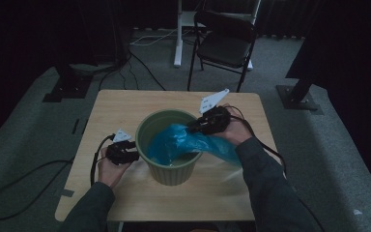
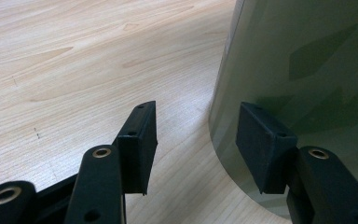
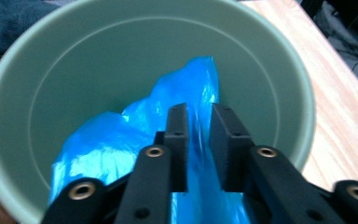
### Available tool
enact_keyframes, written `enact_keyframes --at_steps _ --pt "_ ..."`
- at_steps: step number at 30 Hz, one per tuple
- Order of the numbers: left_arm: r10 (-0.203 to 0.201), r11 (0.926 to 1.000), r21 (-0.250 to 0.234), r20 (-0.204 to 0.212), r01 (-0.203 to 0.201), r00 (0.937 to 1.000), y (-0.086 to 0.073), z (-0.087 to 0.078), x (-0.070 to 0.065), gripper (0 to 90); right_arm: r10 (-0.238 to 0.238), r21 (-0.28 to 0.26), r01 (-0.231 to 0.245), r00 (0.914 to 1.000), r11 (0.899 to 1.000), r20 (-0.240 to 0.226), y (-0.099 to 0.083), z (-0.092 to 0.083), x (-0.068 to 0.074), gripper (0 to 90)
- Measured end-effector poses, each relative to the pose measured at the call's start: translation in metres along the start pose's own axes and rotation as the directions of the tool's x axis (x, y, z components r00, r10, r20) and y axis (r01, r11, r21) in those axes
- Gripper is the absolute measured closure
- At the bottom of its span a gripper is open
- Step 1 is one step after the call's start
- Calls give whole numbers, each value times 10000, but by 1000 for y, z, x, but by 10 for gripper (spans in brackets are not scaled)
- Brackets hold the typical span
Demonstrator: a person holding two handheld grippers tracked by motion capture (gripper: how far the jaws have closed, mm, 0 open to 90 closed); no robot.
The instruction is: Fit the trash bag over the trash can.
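A pale green plastic bin [image 1: 171, 174] stands in the middle of the wooden table [image 1: 125, 104]. A blue plastic bag [image 1: 174, 142] hangs partly inside it and trails over the right rim toward the person's right sleeve. My right gripper [image 1: 193, 126] hovers over the bin's far right rim. In the right gripper view its jaws [image 3: 198, 126] stand a little apart with the blue bag [image 3: 102, 144] running between them inside the bin [image 3: 98, 60]; the pads do not squeeze it. My left gripper [image 1: 134, 153] is open beside the bin's left outer wall [image 2: 307, 60], its jaws [image 2: 196, 140] holding nothing.
A dark folding chair [image 1: 227, 41] stands behind the table beside a white desk leg [image 1: 178, 34]. Black cables [image 1: 24, 179] lie on the grey carpet at the left. Bare tabletop [image 2: 74, 70] stretches left of the bin.
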State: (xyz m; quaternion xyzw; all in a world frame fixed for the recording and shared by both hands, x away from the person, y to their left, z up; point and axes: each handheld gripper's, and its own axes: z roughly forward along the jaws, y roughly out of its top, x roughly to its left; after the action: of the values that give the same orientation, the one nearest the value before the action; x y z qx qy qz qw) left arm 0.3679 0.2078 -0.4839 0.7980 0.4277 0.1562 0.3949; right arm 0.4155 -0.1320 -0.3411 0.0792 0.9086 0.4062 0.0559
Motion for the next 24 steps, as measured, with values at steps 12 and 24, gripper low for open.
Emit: enact_keyframes --at_steps 12,24 --pt "0 10000 30 -1 0 10000 0 0 0 481 307 -713 -231 9938 9972 1072 -17 -53 14 584" --pt "-12 10000 27 0 12 10000 0 0 0 481 1008 -834 -868 9780 9927 1827 -68 -75 35 466"
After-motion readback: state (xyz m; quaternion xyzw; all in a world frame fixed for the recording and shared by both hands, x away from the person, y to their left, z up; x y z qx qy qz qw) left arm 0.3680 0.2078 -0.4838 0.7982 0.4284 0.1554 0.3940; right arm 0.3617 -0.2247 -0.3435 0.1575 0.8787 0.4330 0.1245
